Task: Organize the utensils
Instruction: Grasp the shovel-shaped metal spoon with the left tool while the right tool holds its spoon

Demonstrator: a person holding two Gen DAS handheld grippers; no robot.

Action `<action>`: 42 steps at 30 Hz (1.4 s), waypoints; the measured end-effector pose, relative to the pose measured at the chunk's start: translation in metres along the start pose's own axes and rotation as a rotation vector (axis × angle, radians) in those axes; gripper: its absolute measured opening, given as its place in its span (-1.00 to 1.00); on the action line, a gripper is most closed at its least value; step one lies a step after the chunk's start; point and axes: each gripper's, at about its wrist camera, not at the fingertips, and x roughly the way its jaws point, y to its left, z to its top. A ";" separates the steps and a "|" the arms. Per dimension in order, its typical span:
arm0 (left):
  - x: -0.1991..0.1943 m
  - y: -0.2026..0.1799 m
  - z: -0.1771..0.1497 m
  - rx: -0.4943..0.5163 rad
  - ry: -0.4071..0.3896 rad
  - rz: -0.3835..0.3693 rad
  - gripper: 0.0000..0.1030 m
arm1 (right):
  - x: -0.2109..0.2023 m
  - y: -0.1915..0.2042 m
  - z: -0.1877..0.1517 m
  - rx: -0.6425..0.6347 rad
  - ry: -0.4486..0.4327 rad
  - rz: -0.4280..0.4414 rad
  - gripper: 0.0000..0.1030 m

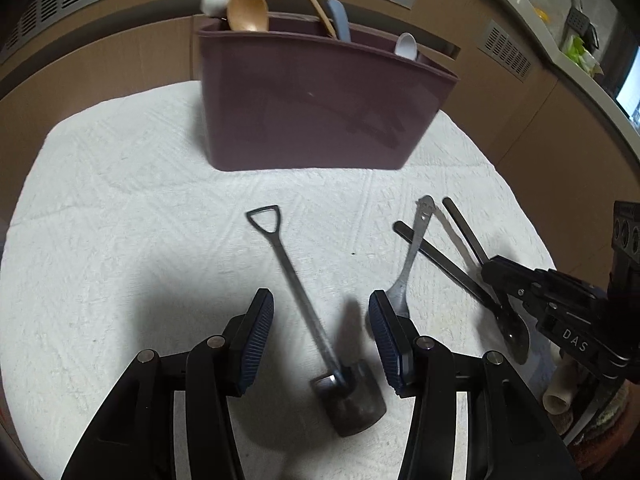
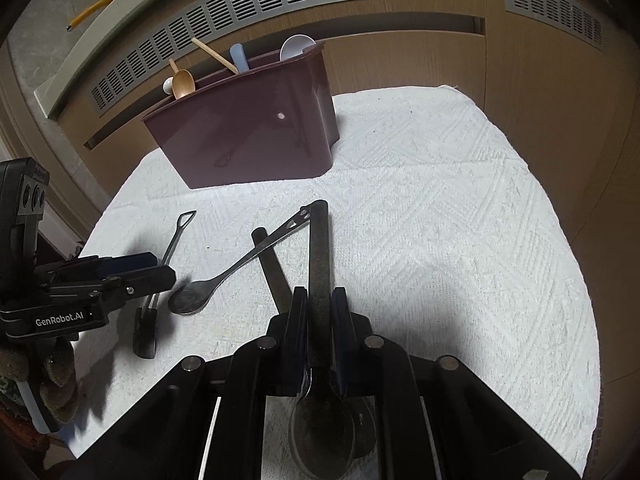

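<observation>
My left gripper (image 1: pixel 322 320) is open and hangs low over the white towel (image 1: pixel 120 240). A metal shovel-shaped spoon (image 1: pixel 296 276) lies between its fingers, untouched. My right gripper (image 2: pixel 319 296) is shut on the flat handle of a dark spoon (image 2: pixel 320 248), whose bowl shows beneath the jaws. A second dark spoon handle (image 2: pixel 272 268) lies just to its left, with a silver spoon (image 2: pixel 224 276) across it. The same gripper (image 1: pixel 494 276) appears at the right of the left wrist view. At the back stands the maroon utensil caddy (image 1: pixel 312 100), which holds wooden, white and blue utensils.
The towel (image 2: pixel 440 220) covers a small table ringed by brown cabinet fronts with grey vent grilles (image 2: pixel 240 12). The caddy (image 2: pixel 248 140) stands at its far side. My left gripper (image 2: pixel 164 268) reaches in from the left. A cardboard tube (image 1: pixel 560 388) lies off the towel's right edge.
</observation>
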 end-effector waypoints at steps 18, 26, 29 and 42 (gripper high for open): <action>-0.007 0.005 -0.011 -0.024 -0.003 0.004 -0.04 | -0.005 0.000 -0.006 -0.009 -0.047 0.051 -0.78; -0.001 -0.012 -0.006 0.025 -0.002 0.024 -0.04 | -0.004 0.002 -0.005 -0.018 -0.039 0.050 -0.78; 0.003 -0.010 -0.004 0.019 -0.001 0.046 -0.10 | -0.003 0.002 -0.005 -0.018 -0.036 0.051 -0.78; 0.019 -0.010 0.012 0.103 0.026 0.079 -0.79 | 0.012 0.012 0.004 -0.100 0.062 0.041 -0.75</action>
